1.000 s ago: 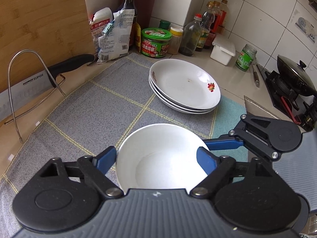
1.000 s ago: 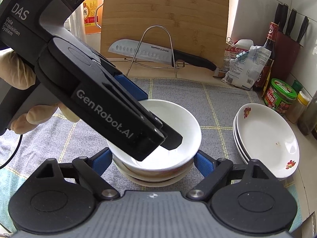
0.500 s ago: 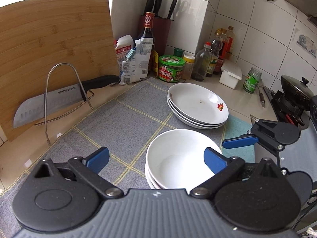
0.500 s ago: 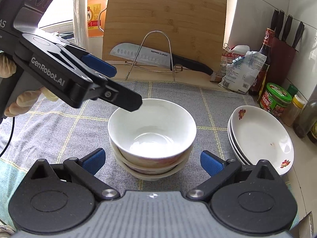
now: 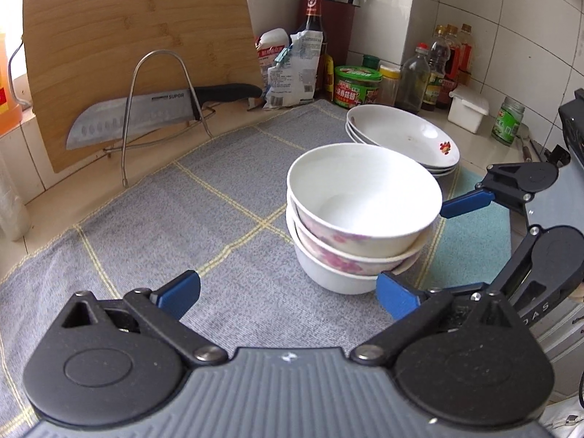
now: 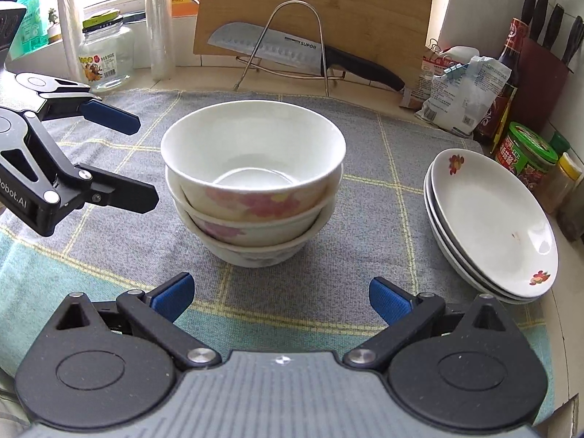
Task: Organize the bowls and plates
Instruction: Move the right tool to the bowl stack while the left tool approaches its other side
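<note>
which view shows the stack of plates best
The right wrist view. There the stack of plates lies whole and unblocked on the right, with three rims and both flower prints plain to see. In the left wrist view the stack of plates sits further off, and the stack of bowls hides its near edge.

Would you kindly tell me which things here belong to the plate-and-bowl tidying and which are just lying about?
Job:
- stack of bowls
- stack of plates

Lying about:
- knife on its wire stand
- cutting board
- green-lidded tub
- sauce bottle
- glass jar
</note>
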The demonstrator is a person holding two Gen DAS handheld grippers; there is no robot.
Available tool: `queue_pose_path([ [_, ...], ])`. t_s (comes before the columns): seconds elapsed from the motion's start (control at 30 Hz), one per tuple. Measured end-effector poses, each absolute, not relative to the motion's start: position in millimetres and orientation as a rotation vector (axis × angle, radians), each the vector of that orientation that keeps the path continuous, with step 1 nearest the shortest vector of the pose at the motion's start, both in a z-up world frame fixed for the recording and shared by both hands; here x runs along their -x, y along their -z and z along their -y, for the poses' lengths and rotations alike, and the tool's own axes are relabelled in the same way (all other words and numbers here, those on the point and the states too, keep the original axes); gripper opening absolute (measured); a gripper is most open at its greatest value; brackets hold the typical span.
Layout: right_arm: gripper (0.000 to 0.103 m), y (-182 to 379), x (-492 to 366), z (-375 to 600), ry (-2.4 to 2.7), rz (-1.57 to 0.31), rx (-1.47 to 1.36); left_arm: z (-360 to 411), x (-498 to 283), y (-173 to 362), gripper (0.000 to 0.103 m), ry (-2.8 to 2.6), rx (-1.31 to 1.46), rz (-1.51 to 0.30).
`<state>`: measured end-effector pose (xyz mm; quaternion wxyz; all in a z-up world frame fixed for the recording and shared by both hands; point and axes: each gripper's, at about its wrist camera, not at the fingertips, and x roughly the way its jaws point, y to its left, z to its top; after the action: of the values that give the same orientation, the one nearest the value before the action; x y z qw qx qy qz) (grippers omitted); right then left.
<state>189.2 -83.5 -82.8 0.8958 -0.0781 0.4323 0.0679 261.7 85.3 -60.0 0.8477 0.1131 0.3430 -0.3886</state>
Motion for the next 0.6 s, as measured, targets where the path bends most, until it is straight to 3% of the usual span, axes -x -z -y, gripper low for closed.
queue_pose_path([
  [0.6, 0.103, 114, -216, 133, -0.535, -0.910, 0.290, -25, -233, 95, 0.102, 0.516, -0.218, -0.833],
])
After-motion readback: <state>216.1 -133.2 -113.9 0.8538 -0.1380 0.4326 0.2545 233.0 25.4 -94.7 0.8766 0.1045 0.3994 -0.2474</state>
